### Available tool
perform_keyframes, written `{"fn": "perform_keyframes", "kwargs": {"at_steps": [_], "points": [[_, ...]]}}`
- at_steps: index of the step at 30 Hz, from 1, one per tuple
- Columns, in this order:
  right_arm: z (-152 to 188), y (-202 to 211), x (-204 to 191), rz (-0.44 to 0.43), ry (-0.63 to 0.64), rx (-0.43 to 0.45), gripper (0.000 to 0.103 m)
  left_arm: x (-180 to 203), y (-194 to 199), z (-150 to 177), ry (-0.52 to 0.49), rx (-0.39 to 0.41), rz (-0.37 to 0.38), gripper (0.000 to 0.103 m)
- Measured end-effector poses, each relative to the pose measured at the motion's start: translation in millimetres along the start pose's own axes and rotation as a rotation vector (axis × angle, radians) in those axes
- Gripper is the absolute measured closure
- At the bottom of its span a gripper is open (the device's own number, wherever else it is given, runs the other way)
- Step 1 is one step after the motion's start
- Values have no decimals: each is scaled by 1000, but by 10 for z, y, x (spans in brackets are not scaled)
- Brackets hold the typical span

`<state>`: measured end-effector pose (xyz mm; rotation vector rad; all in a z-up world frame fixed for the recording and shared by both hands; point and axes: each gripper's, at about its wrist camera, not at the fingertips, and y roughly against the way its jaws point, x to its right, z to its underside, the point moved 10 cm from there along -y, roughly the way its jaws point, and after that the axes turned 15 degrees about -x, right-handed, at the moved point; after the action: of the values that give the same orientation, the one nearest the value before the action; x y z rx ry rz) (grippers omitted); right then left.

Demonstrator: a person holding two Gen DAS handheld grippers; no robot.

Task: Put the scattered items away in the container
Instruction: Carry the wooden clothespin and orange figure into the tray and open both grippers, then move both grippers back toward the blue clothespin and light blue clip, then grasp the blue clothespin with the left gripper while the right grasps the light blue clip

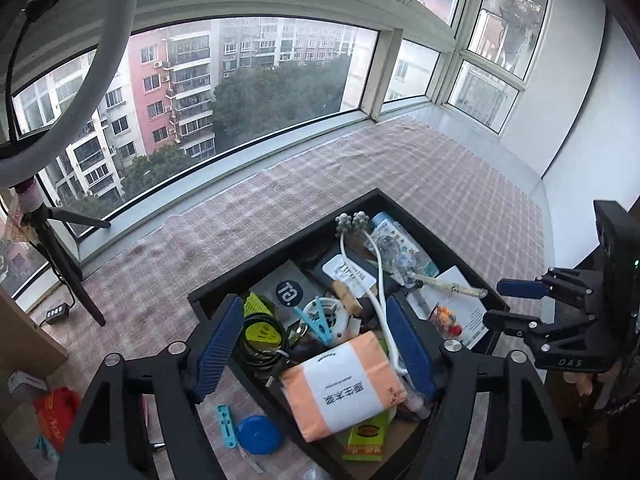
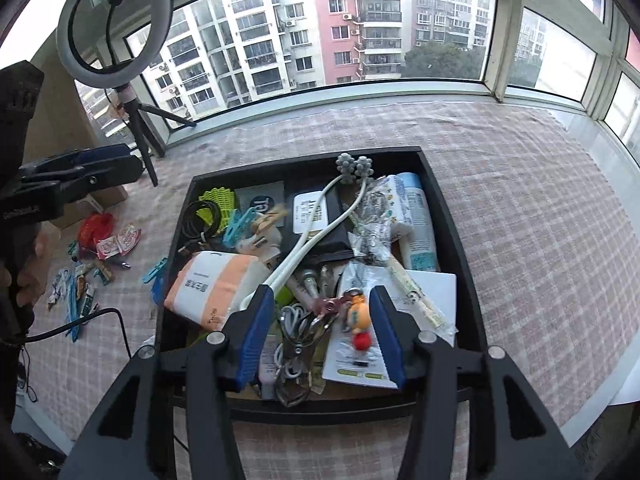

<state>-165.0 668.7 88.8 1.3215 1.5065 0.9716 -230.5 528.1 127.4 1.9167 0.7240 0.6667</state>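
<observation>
A black tray on the checked cloth holds many items: an orange-and-white tissue pack, a white massager, a small doll keychain and cables. My left gripper is open and empty above the tray's near left part. My right gripper is open and empty above the tray's near edge; it also shows in the left wrist view. Loose items lie left of the tray: a blue tape measure, a blue clip, red packets.
A ring light on a tripod stands at the far left by the window. A cardboard box sits left of the tray. A black cable runs across the cloth at the left. The left gripper shows in the right wrist view.
</observation>
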Motion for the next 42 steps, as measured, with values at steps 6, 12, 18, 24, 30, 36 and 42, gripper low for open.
{"fn": "perform_keyframes", "kwargs": {"at_steps": [6,12,18,24,30,36,42], "points": [[133,-35,-578,-105,101,-43,54,-292,116,442,-4,-36,-16,43],[442,-151,-1362,-195,287,-110,54,-508,130,1091,-51,-101,-3,44],[631,-454,-1966,-161,503,-203,55,-471,-168,1940,-148,-190,-3,52],[246,-829,-2297,-207,498,-252,59,-366,-437,2374,-109,-202,48,61],[-109,-1459,-2503,-192,432,-378,66,-55,-591,2473,-220,-192,44,61],[-178,-1853,-2553,-106,410,-462,66,93,-743,2477,-331,-217,21,56],[-207,-1980,-2542,-98,376,-501,66,205,-918,2502,-433,-255,-12,56]]}}
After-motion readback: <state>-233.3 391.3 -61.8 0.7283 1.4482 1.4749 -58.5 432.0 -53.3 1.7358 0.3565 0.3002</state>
